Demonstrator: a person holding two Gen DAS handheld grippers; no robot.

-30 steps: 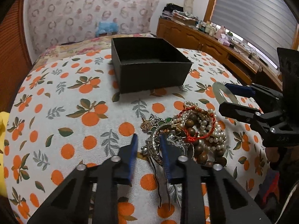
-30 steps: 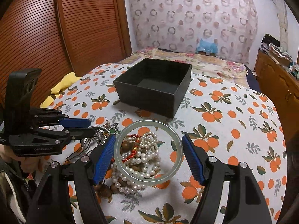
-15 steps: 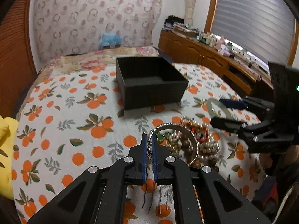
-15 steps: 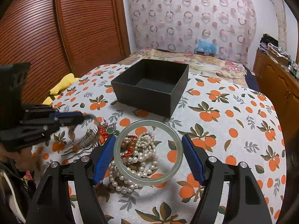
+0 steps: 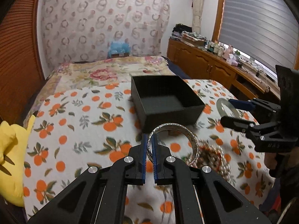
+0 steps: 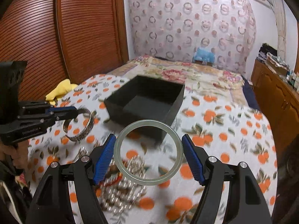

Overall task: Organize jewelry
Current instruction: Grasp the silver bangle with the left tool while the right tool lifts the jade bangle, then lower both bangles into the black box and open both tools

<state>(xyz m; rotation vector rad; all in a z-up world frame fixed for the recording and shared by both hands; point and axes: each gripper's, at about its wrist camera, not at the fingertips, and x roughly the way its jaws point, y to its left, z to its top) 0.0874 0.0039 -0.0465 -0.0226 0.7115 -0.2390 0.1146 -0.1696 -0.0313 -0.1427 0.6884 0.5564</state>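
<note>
Silver metal showed best from the left wrist: the left gripper (image 5: pixel 149 149) had its blue pads pinched tight on one end of an engraved silver cuff (image 5: pixel 173 143), which stood on edge and arced off to the right, clear of the orange-print bedspread (image 5: pixel 74 123). Only this view looked straight into the black box (image 5: pixel 164 100), whose floor was bare, and showed the wooden dresser (image 5: pixel 211 65) along the right side. The right gripper (image 5: pixel 227 112) entered from the right, near the box's front corner, with a pale bangle partly hidden behind it. Open bedspread stretched left of the box as far as a yellow cloth (image 5: pixel 11 149). From the right wrist, the right gripper (image 6: pixel 148 153) held the pale green bangle (image 6: pixel 148 152) lying flat across the span of its widely spread pads, both pressing on the rim. A blurred heap of pearls and beads (image 6: pixel 121 190) lay below it on the cloth. This view alone showed the slatted wooden doors (image 6: pixel 65 37) at the left, and the left gripper (image 6: pixel 72 112) carrying the cuff just left of the box, above the bedspread. The box sat just beyond the bangle, nothing visible inside it.
</note>
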